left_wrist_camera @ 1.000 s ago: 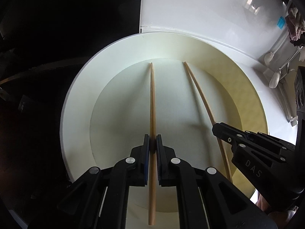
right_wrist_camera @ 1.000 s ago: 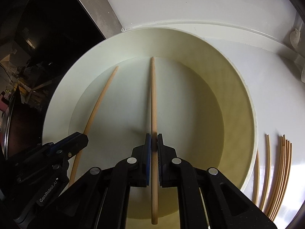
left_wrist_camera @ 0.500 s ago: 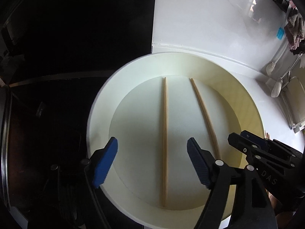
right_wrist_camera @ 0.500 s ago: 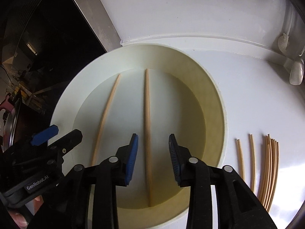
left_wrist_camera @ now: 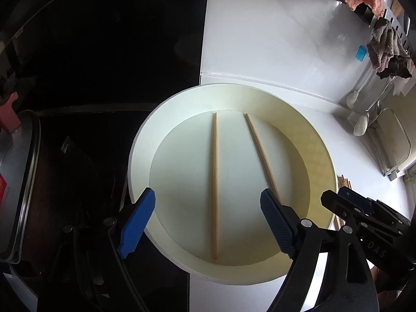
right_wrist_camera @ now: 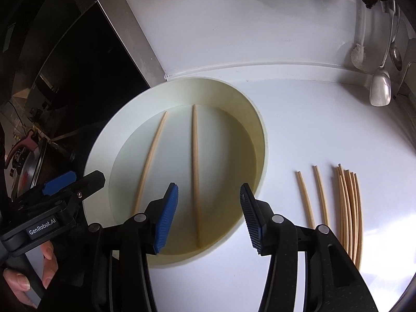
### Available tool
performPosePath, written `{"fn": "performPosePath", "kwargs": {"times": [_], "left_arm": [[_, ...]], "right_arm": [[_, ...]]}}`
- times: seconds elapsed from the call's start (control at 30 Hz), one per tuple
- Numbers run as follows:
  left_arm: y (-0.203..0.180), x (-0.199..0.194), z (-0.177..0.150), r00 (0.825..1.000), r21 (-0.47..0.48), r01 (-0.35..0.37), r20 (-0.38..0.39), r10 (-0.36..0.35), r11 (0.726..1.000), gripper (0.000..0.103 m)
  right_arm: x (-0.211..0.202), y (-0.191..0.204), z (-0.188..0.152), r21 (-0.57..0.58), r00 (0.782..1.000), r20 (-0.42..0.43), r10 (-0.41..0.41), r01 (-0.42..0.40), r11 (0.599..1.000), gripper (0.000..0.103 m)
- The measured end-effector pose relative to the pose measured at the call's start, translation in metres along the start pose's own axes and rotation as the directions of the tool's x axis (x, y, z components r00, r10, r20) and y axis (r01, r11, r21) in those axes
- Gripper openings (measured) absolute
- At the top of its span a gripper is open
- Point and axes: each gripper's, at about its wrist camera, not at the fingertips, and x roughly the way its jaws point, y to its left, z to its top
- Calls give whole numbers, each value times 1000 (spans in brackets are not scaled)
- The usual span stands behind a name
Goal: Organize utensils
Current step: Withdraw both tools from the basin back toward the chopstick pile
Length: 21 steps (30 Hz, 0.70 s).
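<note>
Two chopsticks (left_wrist_camera: 215, 182) lie flat inside the round cream tray (left_wrist_camera: 145, 140) on the white desk (right_wrist_camera: 325, 130), apart from each other. The left gripper (left_wrist_camera: 208, 223) and the right gripper (right_wrist_camera: 208, 215) hang above them, fingers apart and opening wider (nothing clamped). More chopsticks (right_wrist_camera: 348, 213) lie on the desk beside the tray

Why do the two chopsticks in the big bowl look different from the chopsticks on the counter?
The two chopsticks in the bowl lie apart, with a wide gap between them; the chopsticks on the counter are more in number, most of them bunched close together. The first lie inside the cream bowl, the others on the white counter beside it. All are thin, pale wooden sticks, pointing roughly the same way.
</note>
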Motion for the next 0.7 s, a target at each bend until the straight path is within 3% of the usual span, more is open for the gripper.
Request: {"fn": "performPosePath", "kwargs": {"times": [0.3,0.7], "left_arm": [[-34,-24,-15,1000,-1,10,22,-10,1000,85],[-128,-57,-64,1000,-2,-24,20,24,1000,87]], "right_arm": [[-46,-32,-22,4,999,35,-22,22,1000,53],[-107,-128,-64,2,999,45,-24,24,1000,59]]}}
